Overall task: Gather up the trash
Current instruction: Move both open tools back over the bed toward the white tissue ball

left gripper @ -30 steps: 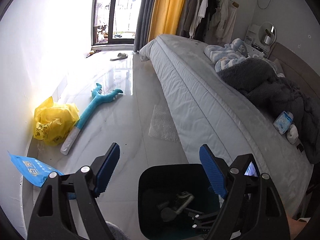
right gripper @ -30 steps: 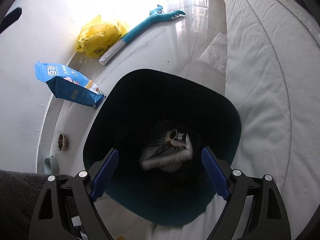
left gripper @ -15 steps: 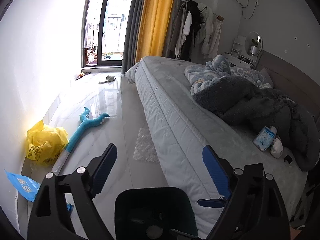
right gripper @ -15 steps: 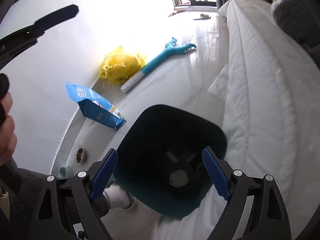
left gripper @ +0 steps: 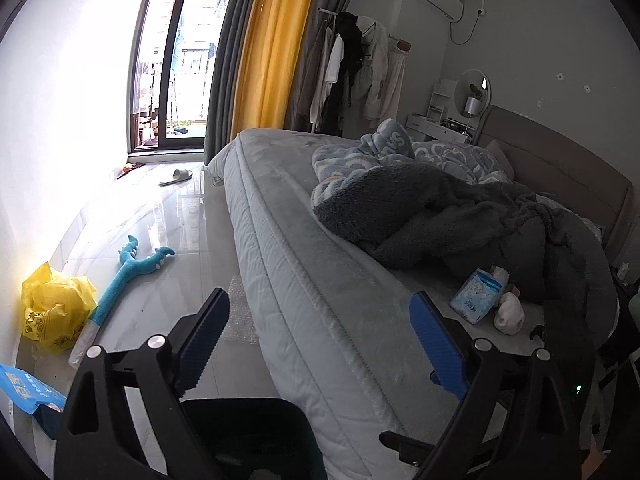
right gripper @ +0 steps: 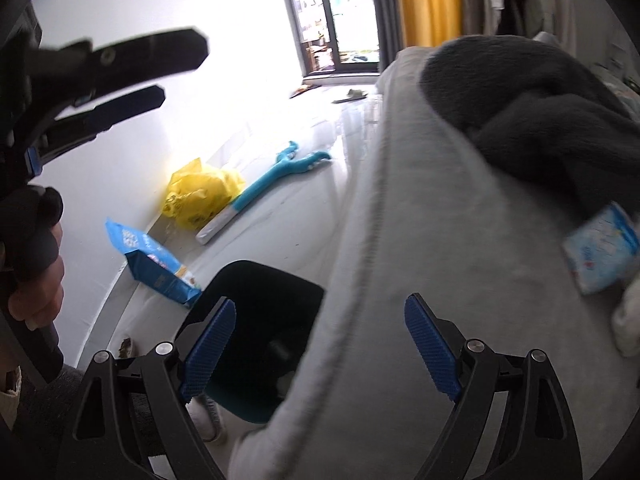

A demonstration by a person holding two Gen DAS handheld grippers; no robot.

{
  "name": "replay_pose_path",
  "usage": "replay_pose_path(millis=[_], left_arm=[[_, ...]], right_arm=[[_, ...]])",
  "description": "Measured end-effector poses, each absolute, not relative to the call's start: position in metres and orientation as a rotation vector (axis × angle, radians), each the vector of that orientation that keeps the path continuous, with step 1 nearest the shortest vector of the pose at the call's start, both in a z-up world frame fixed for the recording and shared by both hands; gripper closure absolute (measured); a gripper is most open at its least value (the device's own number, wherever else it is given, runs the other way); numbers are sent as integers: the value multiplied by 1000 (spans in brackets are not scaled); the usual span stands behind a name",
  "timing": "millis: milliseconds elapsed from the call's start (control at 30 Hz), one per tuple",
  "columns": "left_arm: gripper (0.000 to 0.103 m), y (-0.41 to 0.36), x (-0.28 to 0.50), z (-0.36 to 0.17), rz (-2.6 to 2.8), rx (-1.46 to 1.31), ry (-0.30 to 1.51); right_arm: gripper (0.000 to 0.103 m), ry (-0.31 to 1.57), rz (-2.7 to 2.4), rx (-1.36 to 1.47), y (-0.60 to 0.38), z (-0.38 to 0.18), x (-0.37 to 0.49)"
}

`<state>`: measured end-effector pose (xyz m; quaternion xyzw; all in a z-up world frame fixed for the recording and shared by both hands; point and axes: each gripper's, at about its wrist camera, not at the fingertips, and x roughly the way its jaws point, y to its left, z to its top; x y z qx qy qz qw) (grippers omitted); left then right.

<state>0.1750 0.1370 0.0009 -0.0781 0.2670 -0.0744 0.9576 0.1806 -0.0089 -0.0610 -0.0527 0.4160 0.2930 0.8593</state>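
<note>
My left gripper hangs over the bed's edge, its jaws opening with nothing between them. It also shows at the upper left of the right wrist view, held by a hand. The right gripper is open and empty above the mattress edge. A dark teal trash bin stands on the floor against the bed, with scraps inside. On the bed lie a blue-white tissue pack and a white crumpled wad. A sheet of bubble wrap lies on the floor.
Along the wall sit a yellow plastic bag, a blue food bag and a long blue toy. The grey bed carries rumpled blankets. A slipper lies by the glass door. A small bowl sits near the wall.
Both grippers rose and tipped up from over the bin toward the bed. The bin slid to the bottom of both views. The left jaws spread a little wider.
</note>
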Motion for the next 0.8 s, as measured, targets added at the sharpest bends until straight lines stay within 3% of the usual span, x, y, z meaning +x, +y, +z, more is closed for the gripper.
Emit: replay_pose_path(millis=[800], left_arm=[[10,14,196,-22,-317,-89,607]], right_arm=[[13,778,97,113,-199,-56,192]])
